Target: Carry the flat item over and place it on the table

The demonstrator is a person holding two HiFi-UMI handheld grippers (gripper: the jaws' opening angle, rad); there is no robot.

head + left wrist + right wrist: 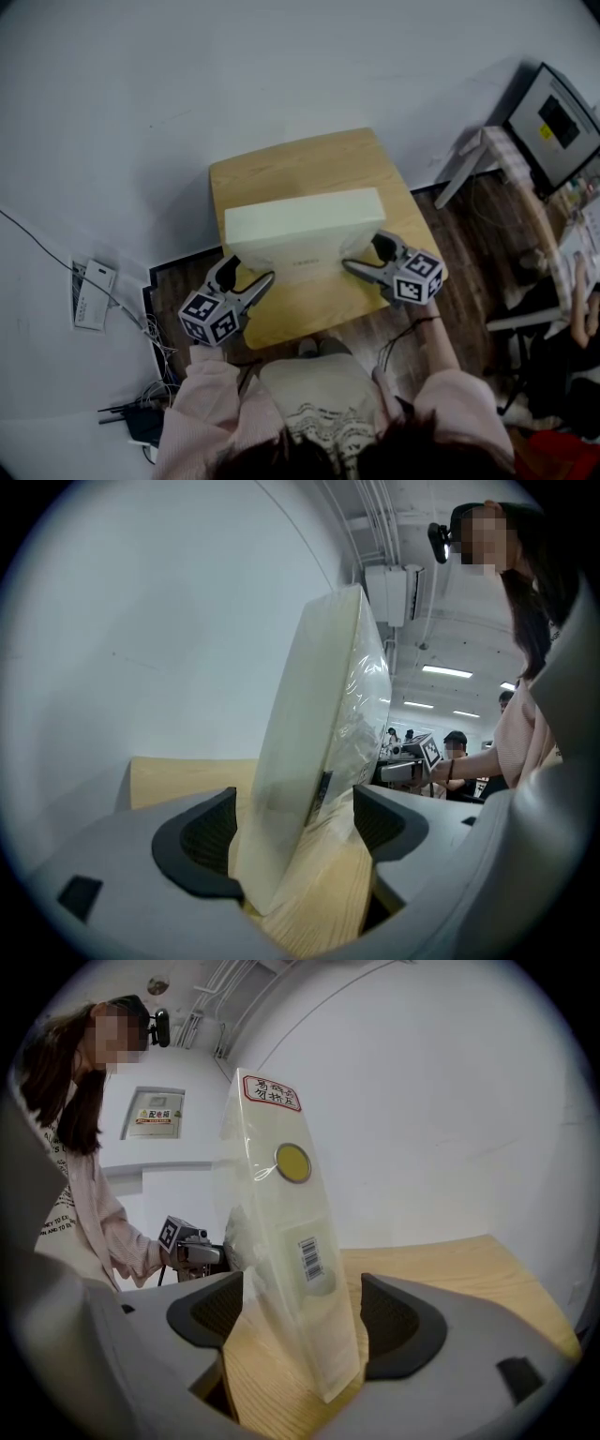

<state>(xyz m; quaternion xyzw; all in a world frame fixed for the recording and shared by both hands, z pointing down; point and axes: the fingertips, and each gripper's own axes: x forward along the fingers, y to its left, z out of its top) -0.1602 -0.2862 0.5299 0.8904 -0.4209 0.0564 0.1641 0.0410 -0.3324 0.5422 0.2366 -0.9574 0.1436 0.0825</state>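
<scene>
A flat white slab wrapped in clear plastic (305, 230) lies on the small wooden table (281, 159). My left gripper (248, 274) is at its near left corner and my right gripper (364, 253) at its right end. In the left gripper view the slab's edge (319, 742) runs between the wide-apart jaws of the left gripper (295, 827), and the right pad (380, 819) stands clear of it. In the right gripper view the slab (291, 1260), with its barcode and yellow sticker, sits in the open right gripper (300, 1312) with a gap on both sides.
The table stands against a white wall. A power strip and cables (94, 295) lie on the floor at the left. At the right are a monitor (558, 122), a white stand (459, 169) and another person's arm (581, 319). Dark wood floor (469, 244) surrounds the table.
</scene>
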